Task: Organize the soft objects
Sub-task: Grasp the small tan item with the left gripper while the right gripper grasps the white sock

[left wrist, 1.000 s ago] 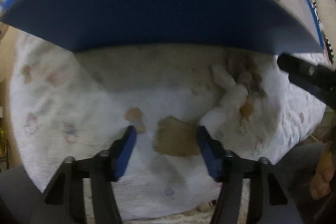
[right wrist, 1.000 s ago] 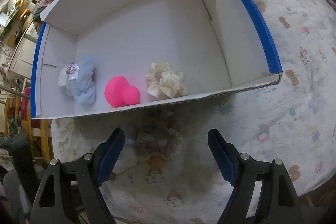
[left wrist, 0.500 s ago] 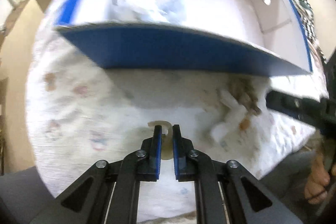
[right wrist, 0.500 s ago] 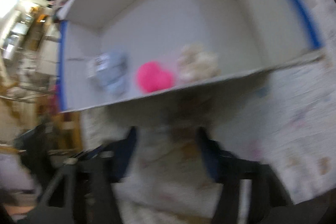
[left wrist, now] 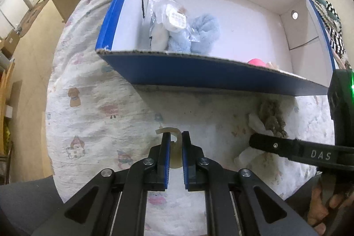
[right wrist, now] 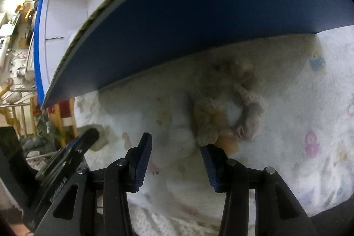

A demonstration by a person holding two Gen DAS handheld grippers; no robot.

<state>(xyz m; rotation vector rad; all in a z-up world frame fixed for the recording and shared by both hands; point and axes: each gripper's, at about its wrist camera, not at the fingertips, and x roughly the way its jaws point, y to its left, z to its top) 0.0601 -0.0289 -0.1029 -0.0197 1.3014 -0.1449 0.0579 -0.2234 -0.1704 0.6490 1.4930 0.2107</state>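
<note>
Left gripper [left wrist: 176,141]: its two blue fingers were squeezed together on a small beige tab [left wrist: 174,148]. The tab was thin and curled at the top. It was held just above the blanket.

Right gripper [right wrist: 176,154]: its fingers were spread apart with nothing between them. It was down low over the blanket, close in front of the box wall. Its right fingertip was right at the edge of the brown fuzzy scrunchie.

Brown fuzzy scrunchie [right wrist: 230,107]: it lay on the blanket, outside the box, near the blue wall. Something orange peeked out under it. White paper lay beside it in the left view.

Box [left wrist: 199,72]: it was blue outside and white inside, and it sat on the blanket.

Inside the box: a light blue fluffy thing [left wrist: 199,34] in a clear bag [left wrist: 168,17] sat in the left corner. A pink ball [left wrist: 256,62] and a cream bit [left wrist: 273,65] showed just over the front wall on the right.

Blanket [left wrist: 93,116]: it was white with little cartoon animals on it.
</note>
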